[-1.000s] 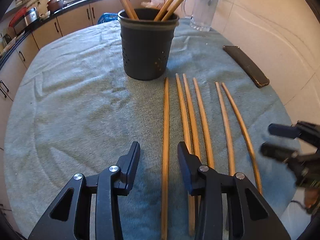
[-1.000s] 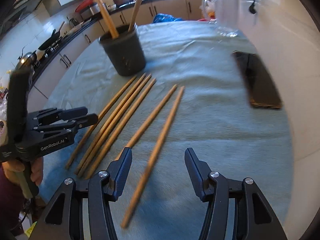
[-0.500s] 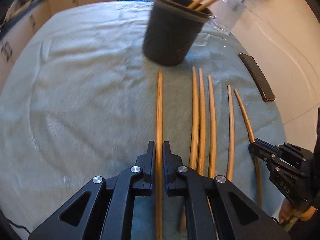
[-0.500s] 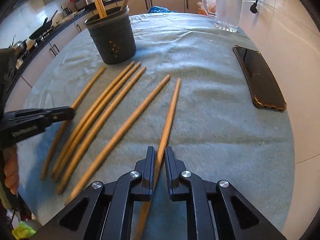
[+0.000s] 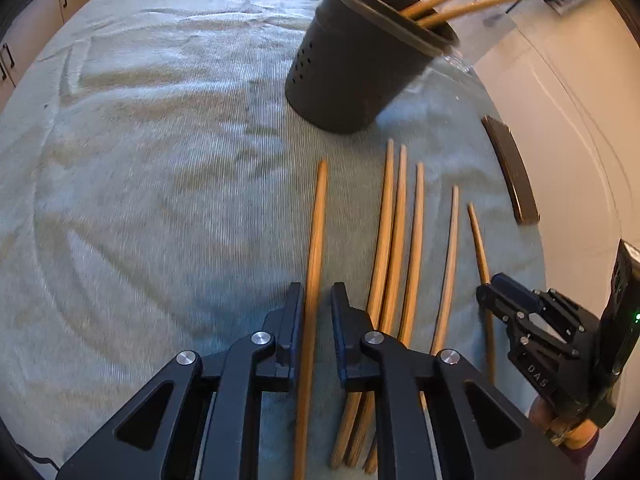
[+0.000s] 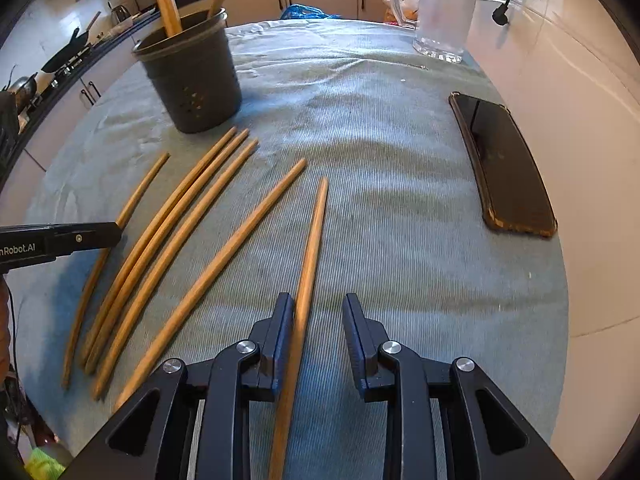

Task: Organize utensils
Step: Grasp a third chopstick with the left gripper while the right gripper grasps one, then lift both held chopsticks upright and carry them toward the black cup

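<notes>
- While both grippers point down at the cloth (image 5: pixel 160 160), each has one stick between its fingers, and both pairs of fingers are spreading apart, so neither stick is truly clamped.
- Left gripper (image 5: pixel 316 312): the leftmost chopstick (image 5: pixel 316 220) lies flat on the cloth, running toward twelve o'clock. It sits against one finger, with a slim gap at the other. A lift now would probably leave it behind or drag it askew.
- Right gripper (image 6: pixel 318 320): the rightmost chopstick (image 6: pixel 314 232) rests against the nine-o'clock finger, and the three-o'clock finger stands clearly off it. It could roll away on the ribbed cloth.
- Both grips sit near the butt ends. Even after a firm pinch, the long free end may droop or swing, and so miss the holder (image 6: pixel 192 80) at eleven o'clock of the right view.
- Sticks already in the holder lean across its mouth and may block an entry.
- A careless sweep could scatter the middle chopsticks (image 5: pixel 396 220) at three o'clock of the left gripper.
- The phone (image 6: pixel 508 168) and the glass mug (image 6: pixel 444 12) lie to the two o'clock side, and a wide swing might knock them.
</notes>
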A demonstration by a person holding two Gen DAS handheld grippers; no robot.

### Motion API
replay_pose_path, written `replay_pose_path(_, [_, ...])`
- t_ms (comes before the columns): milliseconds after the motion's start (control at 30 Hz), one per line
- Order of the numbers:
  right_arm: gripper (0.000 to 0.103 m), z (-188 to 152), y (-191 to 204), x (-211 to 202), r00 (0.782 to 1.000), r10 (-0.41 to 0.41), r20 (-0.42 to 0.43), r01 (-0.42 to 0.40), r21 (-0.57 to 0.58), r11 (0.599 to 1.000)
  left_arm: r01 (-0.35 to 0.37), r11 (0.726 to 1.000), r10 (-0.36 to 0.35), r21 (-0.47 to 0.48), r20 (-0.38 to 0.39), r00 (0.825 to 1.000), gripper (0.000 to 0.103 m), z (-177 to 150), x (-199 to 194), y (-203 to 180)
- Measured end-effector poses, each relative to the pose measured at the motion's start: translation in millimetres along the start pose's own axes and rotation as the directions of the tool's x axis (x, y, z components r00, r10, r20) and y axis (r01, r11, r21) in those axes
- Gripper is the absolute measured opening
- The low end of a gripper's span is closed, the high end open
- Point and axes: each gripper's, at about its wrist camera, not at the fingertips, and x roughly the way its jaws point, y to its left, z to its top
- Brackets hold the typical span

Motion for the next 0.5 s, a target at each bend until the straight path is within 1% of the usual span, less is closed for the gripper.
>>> replay_pose_path(100, [0.028,15.6,-1.8,6.6,1.000,-0.009,-0.013,0.009,0.004,1.000,-0.009,1.000,0.009,0.000,-0.003,1.000,0.013,13.7,4.9,-2.6])
replay_pose_path(233, [0.028,32.6,-0.8,14.7,1.000,-0.021,-0.017,0.021,0.007,1.000,-0.028,0.999,0.028,0.017,0.017,0.999,0.013,25.8,9.6,-8.3])
replay_pose_path(333, [0.028,39.9,3.2,19.1,0.999,-0.036,-0.004,0.036,0.009,0.999,-0.034,0.999,0.032,0.035,0.040,0.999,0.013,31.0,14.1,-14.8])
replay_pose_path(400, [0.028,40.5,6.8,20.4,0.998,-0.052,0.018,0.052,0.010,0.999,-0.039,0.998,0.036,0.053,0.066,0.997,0.013,28.3,12.7,-16.2])
replay_pose_path(433, [0.026,40.0,8.7,20.6,0.998,-0.060,0.032,0.060,0.008,0.998,-0.043,0.997,0.038,0.061,0.081,0.996,0.013,26.4,11.9,-17.0])
replay_pose_path(467, [0.018,39.5,10.5,20.2,0.997,-0.059,0.045,0.059,0.004,0.998,-0.048,0.996,0.040,0.071,0.098,0.994,0.013,24.6,12.4,-19.2])
replay_pose_path(500, [0.013,38.5,12.2,20.1,0.997,-0.055,0.056,0.055,0.003,0.999,-0.058,0.995,0.048,0.083,0.111,0.993,0.010,22.5,12.3,-20.8])
